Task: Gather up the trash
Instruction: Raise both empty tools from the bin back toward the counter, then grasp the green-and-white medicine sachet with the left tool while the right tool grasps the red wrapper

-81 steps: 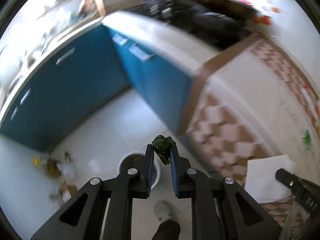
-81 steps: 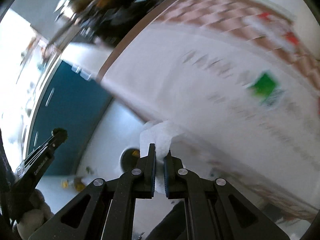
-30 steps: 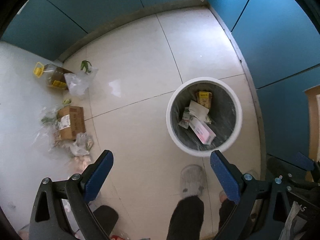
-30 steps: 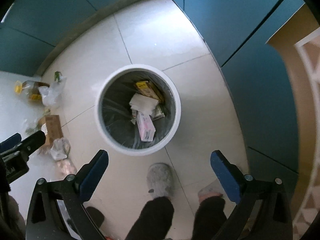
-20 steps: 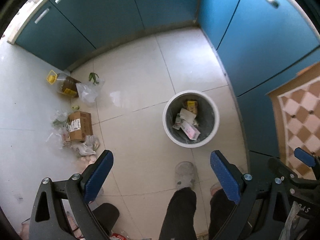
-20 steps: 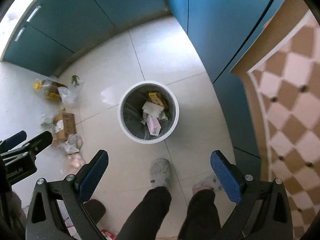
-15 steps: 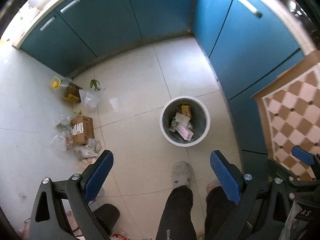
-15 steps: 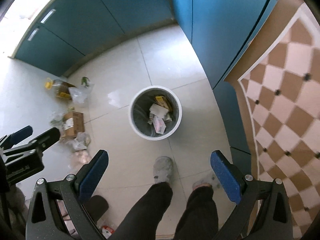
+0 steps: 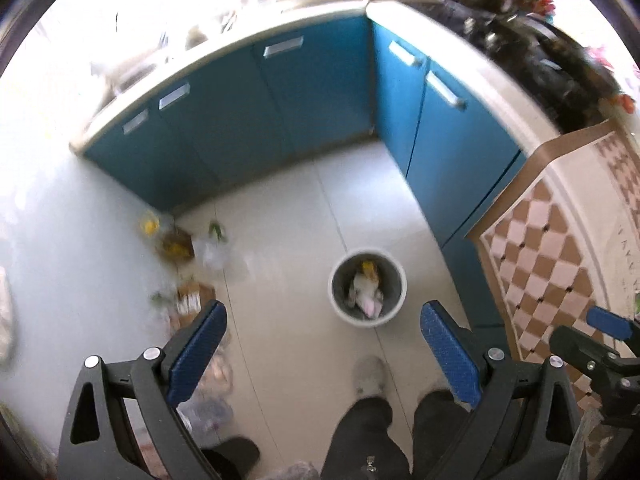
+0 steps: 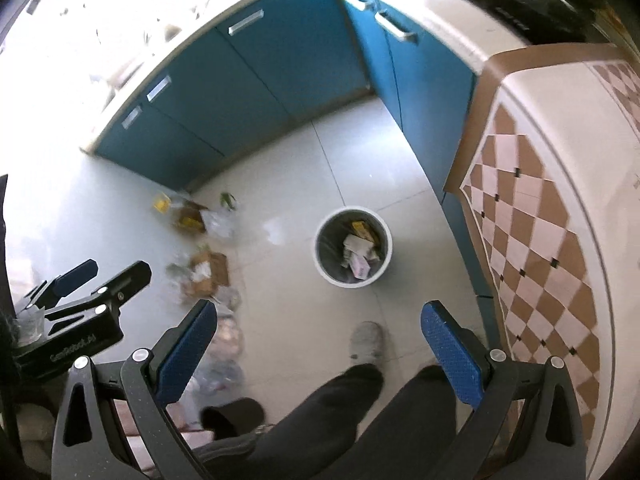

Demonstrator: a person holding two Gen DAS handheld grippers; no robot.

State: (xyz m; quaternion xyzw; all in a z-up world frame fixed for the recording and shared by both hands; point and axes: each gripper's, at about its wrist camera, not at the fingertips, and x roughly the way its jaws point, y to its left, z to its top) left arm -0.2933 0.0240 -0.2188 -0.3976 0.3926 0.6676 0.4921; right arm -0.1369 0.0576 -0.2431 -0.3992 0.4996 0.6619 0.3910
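Both grippers have risen, so the white trash bin [image 9: 367, 293] on the floor looks smaller than half a second ago. The left gripper [image 9: 324, 344] and right gripper [image 10: 318, 338] hold nothing, fingers spread wide. Trash [image 10: 358, 250] lies inside the bin.

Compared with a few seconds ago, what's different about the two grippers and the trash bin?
Both grippers let go: the left gripper had pinched a green scrap, the right gripper a white paper, and both now hang open and empty. Both have risen away from the bin, which looks smaller, with papers inside. Unchanged: the bin's place on the floor and the litter pile beside the blue cabinets.
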